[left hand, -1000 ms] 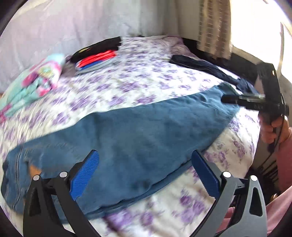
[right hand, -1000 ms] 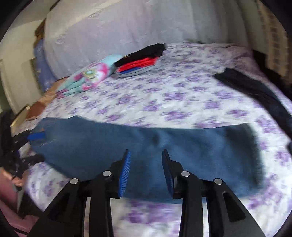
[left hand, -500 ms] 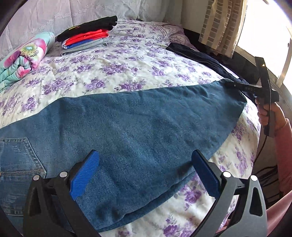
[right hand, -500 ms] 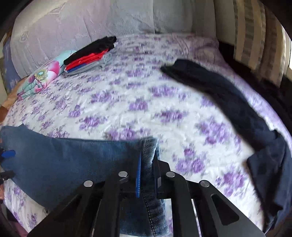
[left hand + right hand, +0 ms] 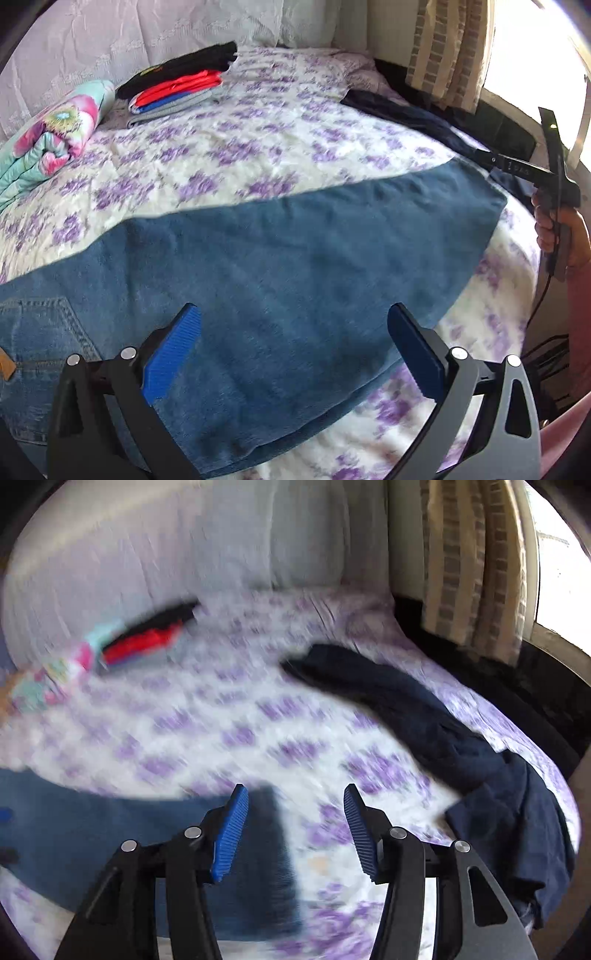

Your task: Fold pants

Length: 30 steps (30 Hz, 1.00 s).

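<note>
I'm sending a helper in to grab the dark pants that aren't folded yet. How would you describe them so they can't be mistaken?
On the bed with the purple-flowered sheet, look toward the curtained window side. The dark navy pants lie there loose and rumpled, running along that edge. Unlike the blue jeans spread flat at the near edge, they are almost black and crumpled.

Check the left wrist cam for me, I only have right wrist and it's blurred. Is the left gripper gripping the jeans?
Observer: No. The left gripper is wide open above the jeans, with nothing between its pads.
Operator: Which end is it over?
Observer: Nearer the waist. A back pocket shows at the lower left.
Operator: Where's the right gripper relative to the hem?
Observer: The right gripper is by the hem's far corner, held in a hand. Its jaws have just been opening and pinch nothing.
</note>
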Each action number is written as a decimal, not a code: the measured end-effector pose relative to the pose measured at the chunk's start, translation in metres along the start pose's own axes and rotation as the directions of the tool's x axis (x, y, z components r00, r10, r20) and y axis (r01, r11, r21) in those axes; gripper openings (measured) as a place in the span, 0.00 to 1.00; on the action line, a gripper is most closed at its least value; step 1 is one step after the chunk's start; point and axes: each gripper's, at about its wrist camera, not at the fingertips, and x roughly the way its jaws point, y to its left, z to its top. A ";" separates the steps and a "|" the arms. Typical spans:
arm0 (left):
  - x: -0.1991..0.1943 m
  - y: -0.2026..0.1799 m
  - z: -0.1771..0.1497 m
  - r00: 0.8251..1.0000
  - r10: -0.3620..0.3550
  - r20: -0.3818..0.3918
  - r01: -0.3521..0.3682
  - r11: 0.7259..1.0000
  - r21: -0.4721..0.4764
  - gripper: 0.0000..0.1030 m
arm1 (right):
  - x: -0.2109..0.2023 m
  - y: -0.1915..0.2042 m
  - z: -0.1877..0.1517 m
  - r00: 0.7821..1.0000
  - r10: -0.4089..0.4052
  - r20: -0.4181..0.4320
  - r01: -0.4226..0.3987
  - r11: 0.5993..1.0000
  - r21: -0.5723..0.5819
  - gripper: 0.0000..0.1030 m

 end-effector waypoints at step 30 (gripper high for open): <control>0.039 -0.046 0.017 1.000 -0.019 0.022 0.023 0.979 -0.204 0.96 | -0.011 -0.024 -0.102 0.968 0.252 0.015 -0.214 0.786 0.580 0.87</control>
